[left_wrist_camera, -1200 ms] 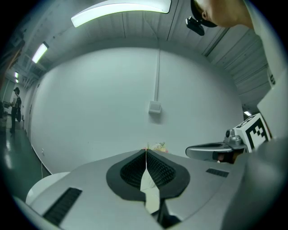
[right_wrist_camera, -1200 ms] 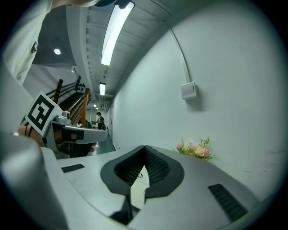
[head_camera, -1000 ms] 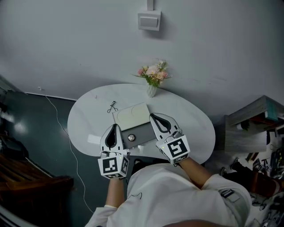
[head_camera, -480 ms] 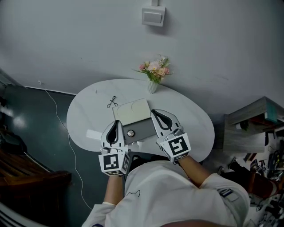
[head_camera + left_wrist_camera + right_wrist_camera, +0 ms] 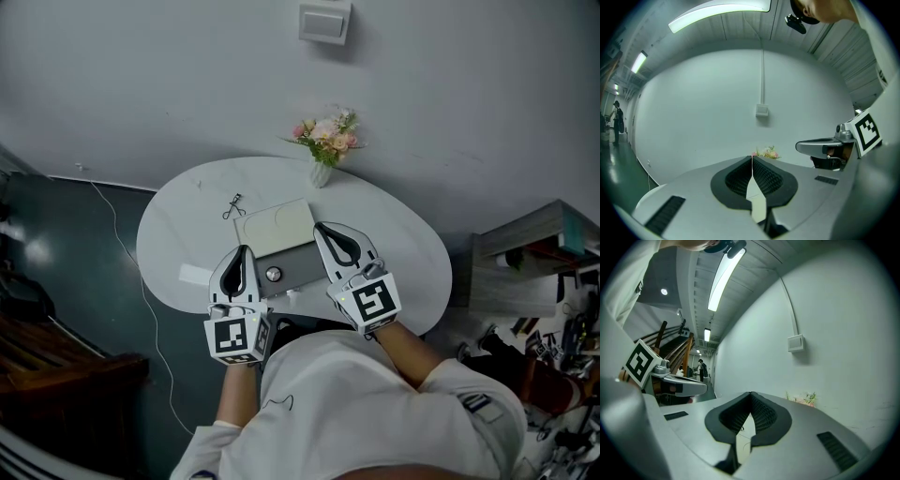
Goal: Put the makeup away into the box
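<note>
On the white oval table [image 5: 394,253] lies a shallow grey box [image 5: 302,266] with its cream lid [image 5: 275,228] open behind it. A small round item [image 5: 273,274] sits inside the box. A dark eyelash curler [image 5: 232,206] lies on the table left of the lid, and a flat white item [image 5: 195,274] lies near the left edge. My left gripper [image 5: 245,250] hovers at the box's left side, shut and empty. My right gripper [image 5: 318,228] is at the box's right side, also shut and empty. In the gripper views, the left gripper [image 5: 752,157] and right gripper [image 5: 751,394] jaws meet at the tip.
A vase of pink flowers [image 5: 323,150] stands at the table's far edge by the wall. A wall switch [image 5: 324,21] is above it. A thin cable [image 5: 122,246] runs over the dark floor at left. Shelving with clutter [image 5: 534,267] stands at right.
The head view has shifted slightly, so the table sits a little lower left in the picture. Both grippers keep their place beside the box, still shut.
</note>
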Action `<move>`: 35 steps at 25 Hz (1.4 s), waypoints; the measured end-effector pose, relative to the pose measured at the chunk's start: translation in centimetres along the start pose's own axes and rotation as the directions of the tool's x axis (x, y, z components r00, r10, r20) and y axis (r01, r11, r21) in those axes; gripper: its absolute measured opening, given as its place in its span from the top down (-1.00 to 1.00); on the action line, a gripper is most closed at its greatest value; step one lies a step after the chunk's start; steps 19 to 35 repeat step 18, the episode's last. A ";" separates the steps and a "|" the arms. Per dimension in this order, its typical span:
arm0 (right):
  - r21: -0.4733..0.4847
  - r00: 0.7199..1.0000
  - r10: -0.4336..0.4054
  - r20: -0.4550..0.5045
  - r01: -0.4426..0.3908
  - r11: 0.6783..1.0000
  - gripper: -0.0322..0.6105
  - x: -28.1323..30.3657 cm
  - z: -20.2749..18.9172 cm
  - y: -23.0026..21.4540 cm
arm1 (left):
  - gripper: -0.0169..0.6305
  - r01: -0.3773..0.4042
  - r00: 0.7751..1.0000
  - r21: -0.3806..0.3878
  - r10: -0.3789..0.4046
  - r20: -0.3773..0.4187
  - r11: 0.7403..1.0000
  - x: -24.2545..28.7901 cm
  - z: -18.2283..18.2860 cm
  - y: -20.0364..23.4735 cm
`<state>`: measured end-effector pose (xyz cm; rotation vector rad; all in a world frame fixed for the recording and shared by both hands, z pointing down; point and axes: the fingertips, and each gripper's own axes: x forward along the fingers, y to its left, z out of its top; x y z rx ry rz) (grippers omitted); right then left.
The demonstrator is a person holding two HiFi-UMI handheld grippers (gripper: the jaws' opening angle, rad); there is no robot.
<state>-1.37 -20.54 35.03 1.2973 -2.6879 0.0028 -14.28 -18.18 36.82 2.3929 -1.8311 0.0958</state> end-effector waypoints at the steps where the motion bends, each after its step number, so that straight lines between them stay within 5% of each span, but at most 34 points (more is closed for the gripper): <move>1: 0.005 1.000 -0.001 -0.006 0.001 1.000 0.91 0.0 -0.2 0.0 | 0.88 0.002 1.000 0.000 -0.002 -0.003 1.000 0.0 -0.1 0.0; 35: 0.050 0.999 -0.003 -0.032 0.004 0.999 0.91 0.1 -2.0 -1.3 | 0.88 0.042 0.999 0.008 -0.042 -0.017 0.999 1.4 -0.7 -1.4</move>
